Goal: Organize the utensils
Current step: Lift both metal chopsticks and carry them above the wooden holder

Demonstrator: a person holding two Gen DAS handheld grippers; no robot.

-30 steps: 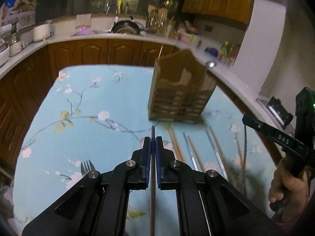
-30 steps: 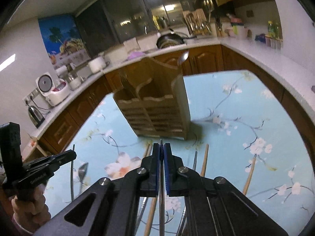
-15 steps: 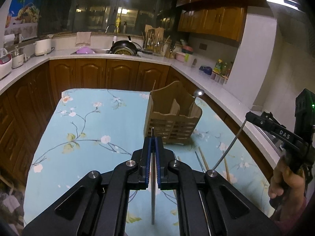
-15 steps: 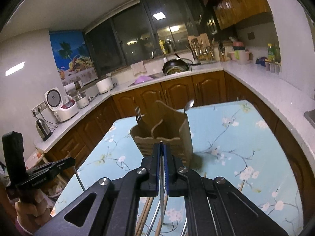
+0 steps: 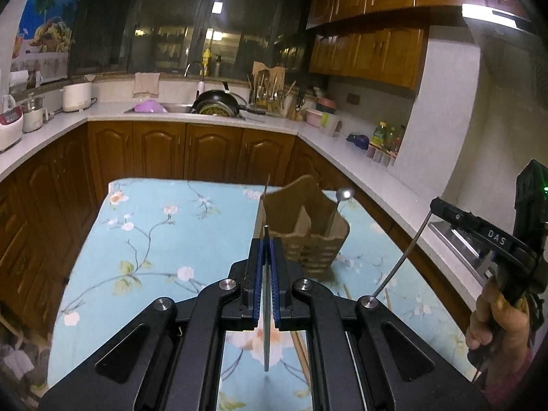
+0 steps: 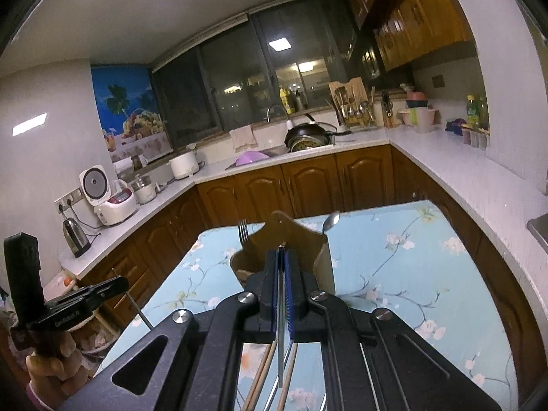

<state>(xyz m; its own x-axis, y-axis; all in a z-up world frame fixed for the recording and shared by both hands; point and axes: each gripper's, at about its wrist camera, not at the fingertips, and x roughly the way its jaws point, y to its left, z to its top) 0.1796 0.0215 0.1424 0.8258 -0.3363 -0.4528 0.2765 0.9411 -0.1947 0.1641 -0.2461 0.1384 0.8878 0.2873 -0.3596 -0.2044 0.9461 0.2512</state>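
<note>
A wooden utensil holder (image 5: 304,226) stands on the blue floral tablecloth (image 5: 154,239); it also shows in the right wrist view (image 6: 291,239). A fork (image 6: 243,233) and a spoon (image 6: 330,222) stand in it. My left gripper (image 5: 266,243) is shut on a thin metal utensil (image 5: 266,325), held above the table, short of the holder. My right gripper (image 6: 281,257) is shut on another metal utensil (image 6: 281,342), raised in front of the holder. Each gripper appears at the edge of the other's view, the right one (image 5: 479,229) and the left one (image 6: 85,301).
Wooden chopsticks (image 6: 263,376) and metal utensils lie on the table below my right gripper. Kitchen counters (image 5: 205,113) with cabinets wrap around the table; a rice cooker (image 6: 106,198), kettle (image 6: 75,236) and sink with a pan (image 5: 219,102) stand on them.
Both grippers have risen from the table, each carrying its metal utensil. The holder now sits lower and farther in both views.
</note>
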